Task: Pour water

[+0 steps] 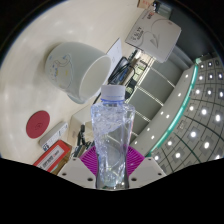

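A pale table [60, 30] tilts across the background, with a ceiling of small lights beside it. The gripper [112, 165] has its jaws closed narrowly on a clear water bottle [112, 130], purple pads [93, 158] pressing both sides. Beyond the bottle's cap lies a white cup [78, 70] on its side; writing on nearby items is unreadable.

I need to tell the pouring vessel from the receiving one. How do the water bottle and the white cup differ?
The water bottle is clear, faceted plastic, while the white cup is opaque. The bottle is tall and narrow with a small capped neck; the cup is squat with a wide open mouth. The bottle sits gripped between the gripper fingers; the cup lies beyond them, untouched. Both appear tilted in this view.
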`<action>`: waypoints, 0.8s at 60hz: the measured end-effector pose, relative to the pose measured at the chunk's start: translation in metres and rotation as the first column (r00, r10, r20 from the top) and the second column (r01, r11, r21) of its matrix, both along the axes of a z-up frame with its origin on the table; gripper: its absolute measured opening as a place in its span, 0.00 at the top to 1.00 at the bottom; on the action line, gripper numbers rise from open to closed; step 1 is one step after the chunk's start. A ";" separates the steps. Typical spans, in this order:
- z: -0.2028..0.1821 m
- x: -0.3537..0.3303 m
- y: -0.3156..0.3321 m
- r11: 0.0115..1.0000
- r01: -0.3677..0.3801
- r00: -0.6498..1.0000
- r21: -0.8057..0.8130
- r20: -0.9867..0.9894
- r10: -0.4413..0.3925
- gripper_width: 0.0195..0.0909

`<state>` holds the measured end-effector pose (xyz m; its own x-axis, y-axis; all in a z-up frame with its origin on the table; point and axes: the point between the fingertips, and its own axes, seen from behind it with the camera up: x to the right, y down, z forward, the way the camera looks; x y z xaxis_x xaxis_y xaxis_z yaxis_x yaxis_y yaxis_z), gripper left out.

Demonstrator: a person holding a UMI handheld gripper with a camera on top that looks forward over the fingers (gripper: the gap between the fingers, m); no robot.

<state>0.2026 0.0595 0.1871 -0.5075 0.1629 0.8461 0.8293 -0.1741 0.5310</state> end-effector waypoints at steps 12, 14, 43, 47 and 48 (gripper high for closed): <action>0.007 -0.004 -0.006 1.000 0.014 0.990 -0.005 -0.141 -0.014 0.83; 0.011 -0.005 -0.008 1.000 0.019 0.981 -0.002 -0.194 -0.019 0.83; 0.043 -0.008 -0.032 0.998 0.011 0.091 -0.064 -0.994 -0.064 0.82; 0.025 0.000 -0.030 0.995 0.004 -0.058 -0.097 -0.994 -0.097 0.82; 0.021 0.002 -0.030 0.995 -0.002 -0.095 -0.105 -0.990 -0.104 0.82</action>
